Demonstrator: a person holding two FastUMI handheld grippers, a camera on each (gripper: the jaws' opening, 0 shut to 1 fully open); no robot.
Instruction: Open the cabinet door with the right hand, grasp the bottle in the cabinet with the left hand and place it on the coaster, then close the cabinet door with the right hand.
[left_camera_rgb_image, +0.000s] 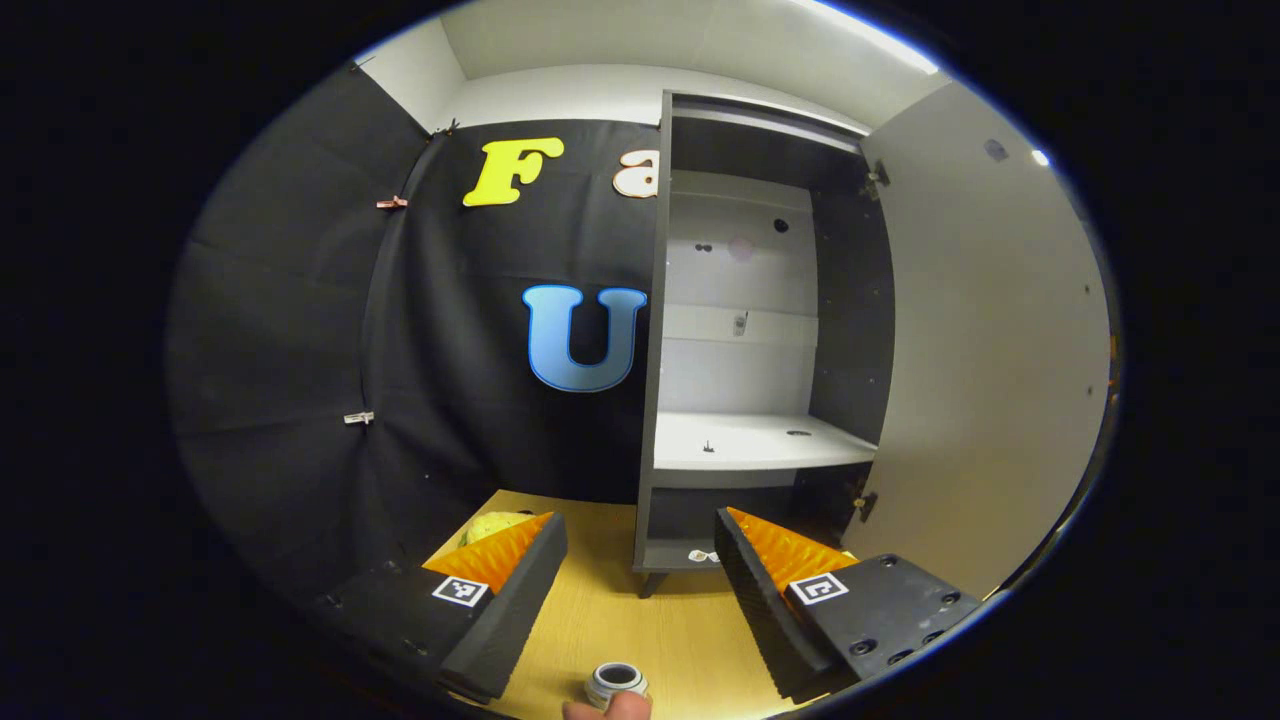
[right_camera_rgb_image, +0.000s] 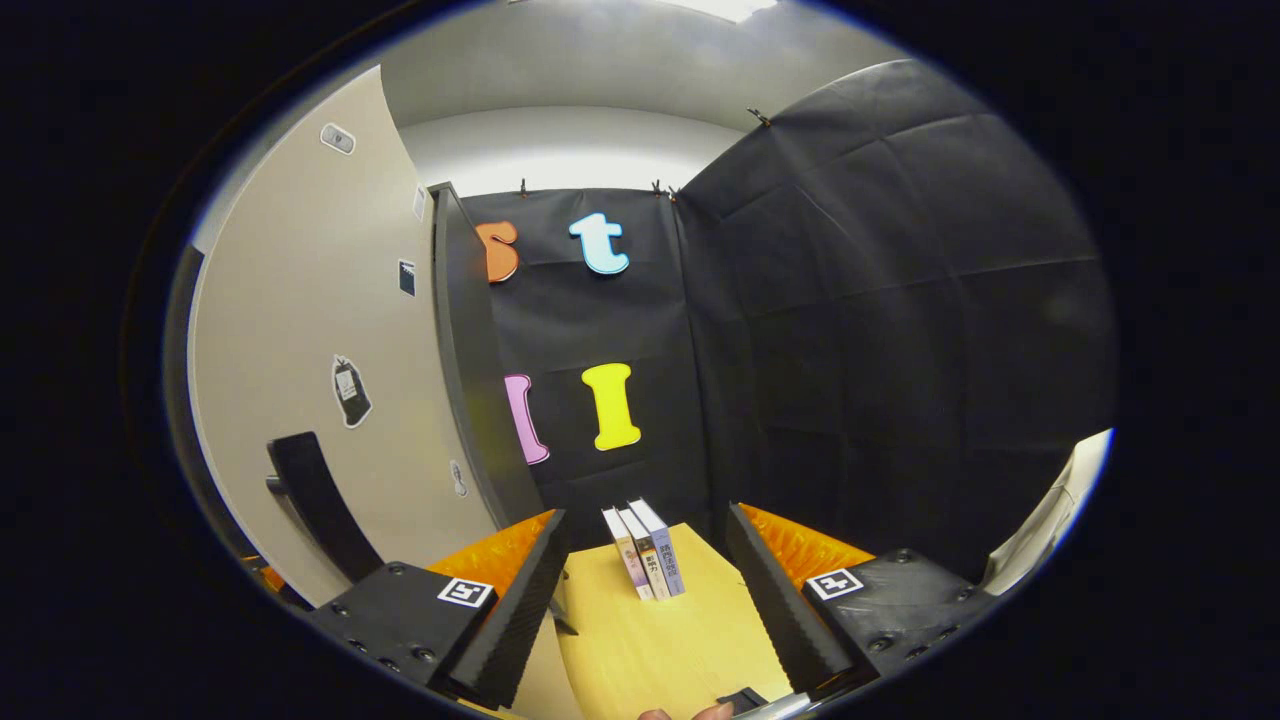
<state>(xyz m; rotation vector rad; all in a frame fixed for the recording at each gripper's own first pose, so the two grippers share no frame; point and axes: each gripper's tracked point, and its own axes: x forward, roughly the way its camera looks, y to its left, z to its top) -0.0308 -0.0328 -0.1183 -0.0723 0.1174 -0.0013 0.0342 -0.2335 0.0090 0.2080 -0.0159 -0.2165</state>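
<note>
The dark cabinet (left_camera_rgb_image: 850, 330) stands open on the wooden table (left_camera_rgb_image: 640, 610), its pale door (left_camera_rgb_image: 990, 350) swung out to the right. Its white shelf (left_camera_rgb_image: 750, 440) is bare. The bottle (left_camera_rgb_image: 617, 683) shows as a round grey-white top at the lower edge, low between the fingers of my left gripper (left_camera_rgb_image: 640, 520), which is open and well apart from it. A fingertip (left_camera_rgb_image: 610, 708) touches the bottle's near side. My right gripper (right_camera_rgb_image: 645, 515) is open, just right of the door (right_camera_rgb_image: 320, 330) and its black handle (right_camera_rgb_image: 310, 500).
A yellow-green object (left_camera_rgb_image: 495, 525) lies on the table, partly hidden behind my left finger. Three books (right_camera_rgb_image: 645, 550) stand upright on the table ahead of my right gripper. A white sleeve (right_camera_rgb_image: 1050, 520) shows at the far right. Black cloth walls close the booth.
</note>
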